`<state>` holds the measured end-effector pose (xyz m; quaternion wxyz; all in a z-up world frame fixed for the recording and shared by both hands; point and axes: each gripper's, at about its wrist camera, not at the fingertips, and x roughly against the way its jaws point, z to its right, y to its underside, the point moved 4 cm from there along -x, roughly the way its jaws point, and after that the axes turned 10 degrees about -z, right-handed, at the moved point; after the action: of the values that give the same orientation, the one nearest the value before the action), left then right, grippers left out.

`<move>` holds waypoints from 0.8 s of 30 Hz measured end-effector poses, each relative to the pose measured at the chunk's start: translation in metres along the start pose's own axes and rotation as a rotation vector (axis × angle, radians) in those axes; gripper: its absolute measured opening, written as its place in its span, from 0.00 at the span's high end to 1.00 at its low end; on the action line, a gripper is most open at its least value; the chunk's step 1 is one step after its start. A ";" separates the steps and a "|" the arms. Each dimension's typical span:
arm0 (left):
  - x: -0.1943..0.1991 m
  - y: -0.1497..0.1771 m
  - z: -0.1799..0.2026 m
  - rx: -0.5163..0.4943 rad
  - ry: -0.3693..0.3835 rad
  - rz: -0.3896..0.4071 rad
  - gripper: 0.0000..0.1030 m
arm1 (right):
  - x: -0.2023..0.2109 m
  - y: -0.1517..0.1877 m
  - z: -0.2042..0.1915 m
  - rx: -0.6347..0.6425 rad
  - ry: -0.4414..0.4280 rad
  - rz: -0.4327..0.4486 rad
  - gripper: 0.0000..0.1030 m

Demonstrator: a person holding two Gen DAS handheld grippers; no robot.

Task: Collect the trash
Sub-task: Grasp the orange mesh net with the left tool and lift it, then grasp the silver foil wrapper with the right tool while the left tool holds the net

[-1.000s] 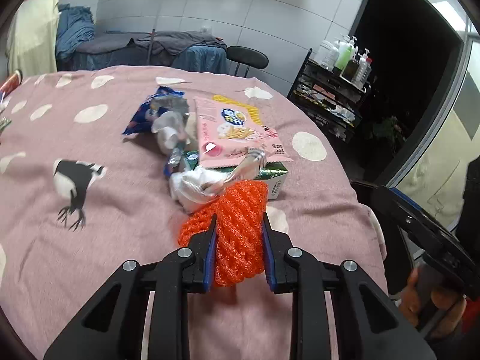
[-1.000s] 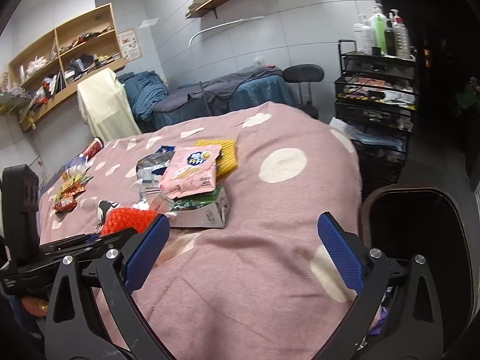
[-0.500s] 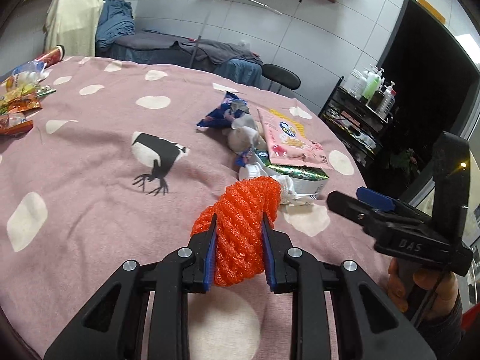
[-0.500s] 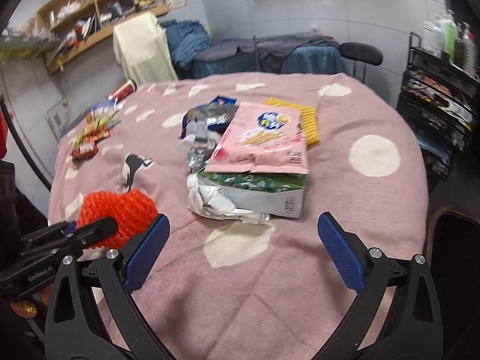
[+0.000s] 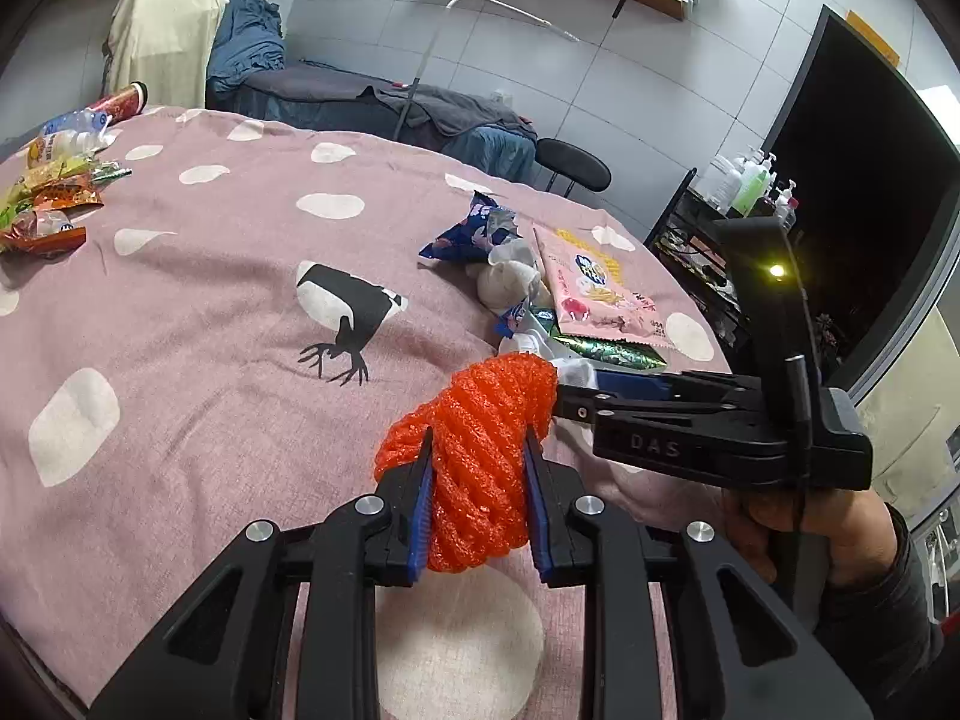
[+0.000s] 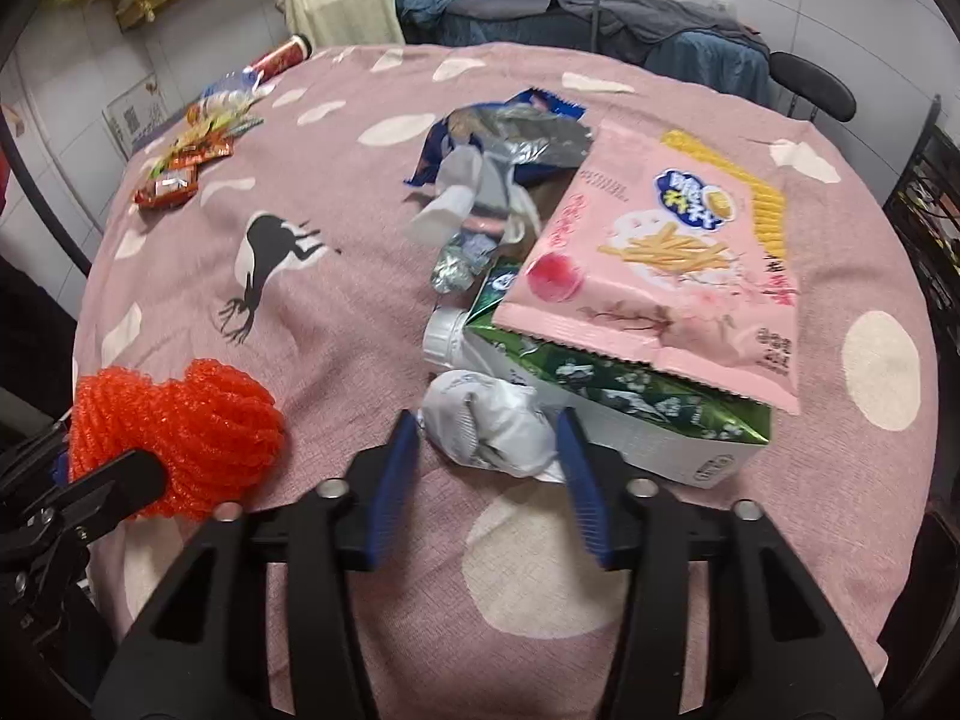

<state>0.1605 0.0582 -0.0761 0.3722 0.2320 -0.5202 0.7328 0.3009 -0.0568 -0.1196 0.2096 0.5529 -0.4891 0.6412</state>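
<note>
My left gripper (image 5: 478, 450) is shut on an orange foam net (image 5: 480, 456) and holds it above the pink tablecloth; the net also shows in the right wrist view (image 6: 180, 423). My right gripper (image 6: 487, 438) is open, its jaws on either side of a crumpled white wrapper (image 6: 495, 423), not closed on it. Behind the wrapper lies a pile of trash: a green-and-white carton (image 6: 630, 414), a pink snack bag (image 6: 666, 264), a yellow bag (image 6: 756, 192), a silver-blue wrapper (image 6: 516, 138) and a white bottle cap (image 6: 444, 336). The pile also shows in the left wrist view (image 5: 576, 294).
Several snack packets (image 6: 186, 168) and a red can (image 6: 282, 54) lie at the table's far left edge (image 5: 48, 204). A black chair (image 6: 810, 84) and a bed stand behind the table. A black shelf rack (image 5: 714, 240) with bottles stands to the right.
My right gripper has moved in over the table to the pile and narrowed its jaws around the white wrapper. My left gripper has pulled back and left with the orange net.
</note>
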 end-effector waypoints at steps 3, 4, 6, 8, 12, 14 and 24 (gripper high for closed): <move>0.000 0.001 0.001 -0.001 0.000 -0.001 0.75 | 0.003 0.001 0.000 -0.003 -0.004 0.019 0.70; 0.000 0.002 0.001 0.000 0.001 -0.001 0.75 | 0.006 0.001 0.001 -0.008 -0.015 0.031 0.70; 0.000 0.002 0.003 0.000 0.004 0.001 0.75 | 0.011 0.002 0.003 -0.020 -0.039 0.055 0.71; 0.000 0.001 0.005 -0.002 0.005 0.005 0.75 | 0.021 0.006 0.005 -0.033 -0.054 0.092 0.72; 0.001 0.002 0.010 -0.004 0.012 0.013 0.75 | 0.041 0.015 0.006 -0.056 -0.068 0.171 0.72; 0.001 0.002 0.013 -0.007 0.014 0.014 0.75 | 0.050 0.020 0.009 -0.074 -0.074 0.201 0.72; 0.007 0.003 0.038 -0.043 0.047 0.042 0.75 | 0.097 0.060 0.047 -0.210 -0.039 0.358 0.72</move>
<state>0.1526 0.0246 -0.0597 0.3738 0.1959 -0.5316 0.7344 0.2467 -0.1499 -0.0591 0.1393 0.4447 -0.6476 0.6029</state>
